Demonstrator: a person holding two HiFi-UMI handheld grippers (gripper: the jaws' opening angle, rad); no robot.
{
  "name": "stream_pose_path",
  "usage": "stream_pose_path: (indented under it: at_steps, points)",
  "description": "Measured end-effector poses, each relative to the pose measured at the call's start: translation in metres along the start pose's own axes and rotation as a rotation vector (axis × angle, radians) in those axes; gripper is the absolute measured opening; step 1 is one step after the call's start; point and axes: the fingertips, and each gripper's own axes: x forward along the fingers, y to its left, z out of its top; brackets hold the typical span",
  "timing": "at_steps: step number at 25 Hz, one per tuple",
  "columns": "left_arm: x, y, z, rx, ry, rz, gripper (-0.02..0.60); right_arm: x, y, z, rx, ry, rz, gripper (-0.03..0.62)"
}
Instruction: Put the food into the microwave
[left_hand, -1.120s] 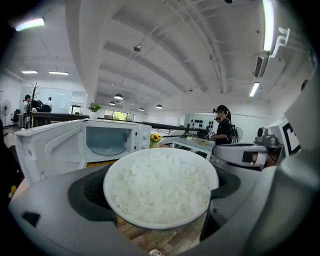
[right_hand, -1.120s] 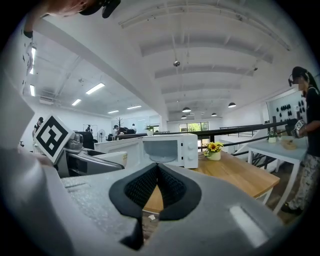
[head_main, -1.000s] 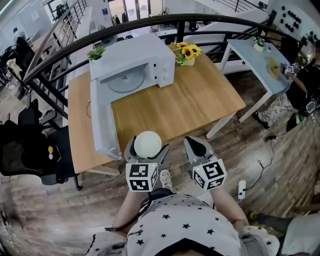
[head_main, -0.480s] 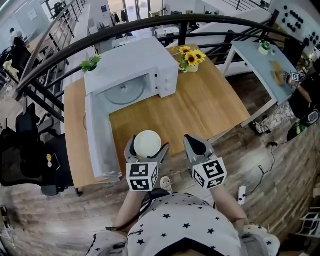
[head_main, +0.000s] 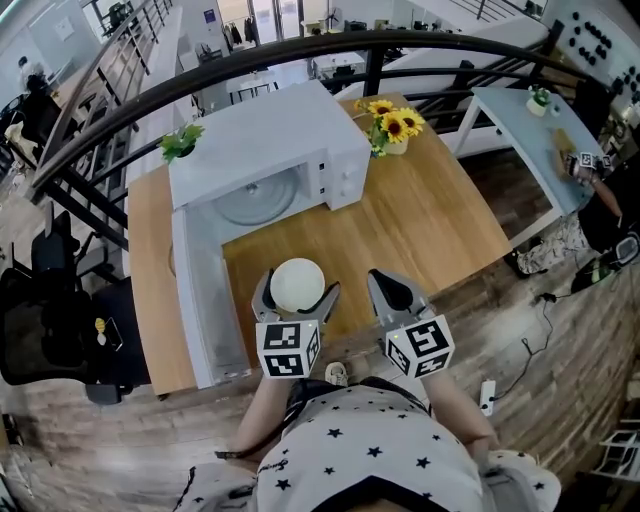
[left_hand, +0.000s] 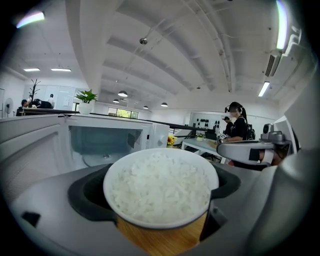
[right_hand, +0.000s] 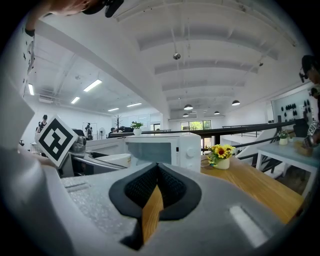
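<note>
**A:** How far along is this?

**B:** About midway, I'd judge. The microwave (head_main: 265, 160), upper middle of the head view, has its door (head_main: 205, 290) swung open toward the lower left. The turntable (head_main: 250, 200) inside is bare, so the food is not in yet.

**A:** Where is the food, then?

**B:** It is a bowl of rice (left_hand: 161, 186), gripped by the left hand-held gripper (head_main: 296, 296) with the jaws clamped against its sides. It shows at the lower middle of the head view, over the near part of the wooden surface (head_main: 400, 230), well apart from the cavity.

**A:** And the other one?

**B:** The right hand-held gripper (right_hand: 157, 172) sits just to the right of it. Its jaws are pressed together with nothing between them, and only a sliver of wood shows below the pads.

**A:** How are they posed?

**B:** Both are close in front of the person's body, side by side, pointing toward the top of the frame. The bowl looks level, and the left gripper view looks over the rice into the open cavity. What's left, as I read it, is to carry the bowl forward, set it on the turntable and let go. Shutting the door probably comes after.
</note>
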Motion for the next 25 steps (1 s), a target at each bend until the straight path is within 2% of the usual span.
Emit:
stream_pose_path:
  at_steps: [10,25]
  points:
    - [0.02,0.018,0.01,-0.012,-0.011,0.03,0.526,0.015,-0.002,-0.005,0.004,0.026,0.019,0.006]
    - [0.082,0.065,0.029,-0.057,-0.035,0.168,0.526,0.092,-0.032,0.002,-0.026,0.061,0.178,0.006]
